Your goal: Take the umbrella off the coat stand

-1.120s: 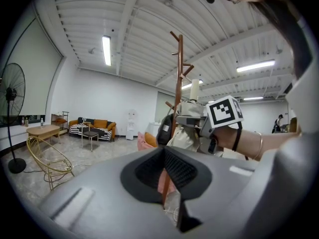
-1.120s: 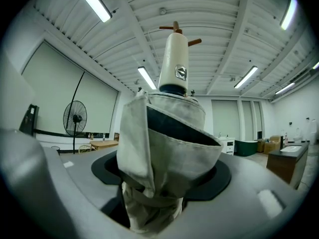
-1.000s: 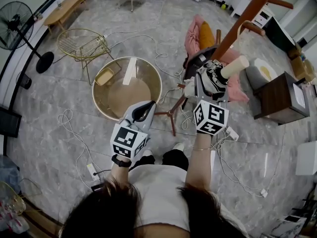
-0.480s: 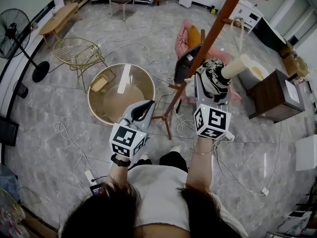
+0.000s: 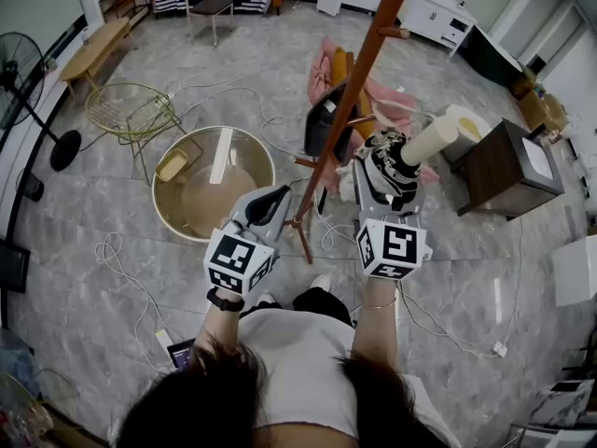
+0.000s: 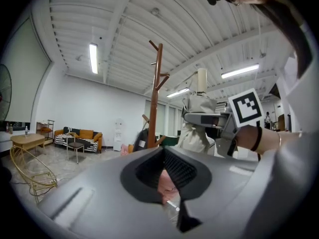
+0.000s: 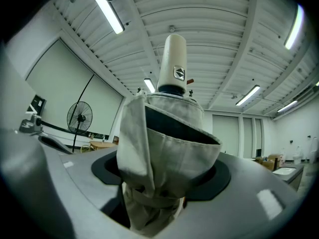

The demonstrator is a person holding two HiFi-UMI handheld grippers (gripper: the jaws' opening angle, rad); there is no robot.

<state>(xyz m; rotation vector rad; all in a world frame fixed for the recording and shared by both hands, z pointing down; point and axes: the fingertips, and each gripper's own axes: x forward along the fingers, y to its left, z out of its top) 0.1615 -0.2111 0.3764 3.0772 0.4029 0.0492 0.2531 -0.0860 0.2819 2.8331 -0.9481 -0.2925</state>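
Right gripper (image 5: 384, 177) has the folded umbrella (image 7: 167, 143) clamped around its beige cloth. The jaws stand pretty wide because the bundle is fat, and the cream handle pokes out past the tips. Left gripper (image 5: 276, 197) is closed up with nothing in it, just hovering out front.

The umbrella sits just beside the coat stand (image 5: 359, 73), to its right in the head view, and as far as I can tell it isn't touching the pole or a peg (image 5: 394, 33). So I'd say the lift-off is basically done and this is the carry-away part.

Next move, I reckon: pull it well clear without snagging a strap on the pegs. Grip it firmly too, since soft cloth can slip.
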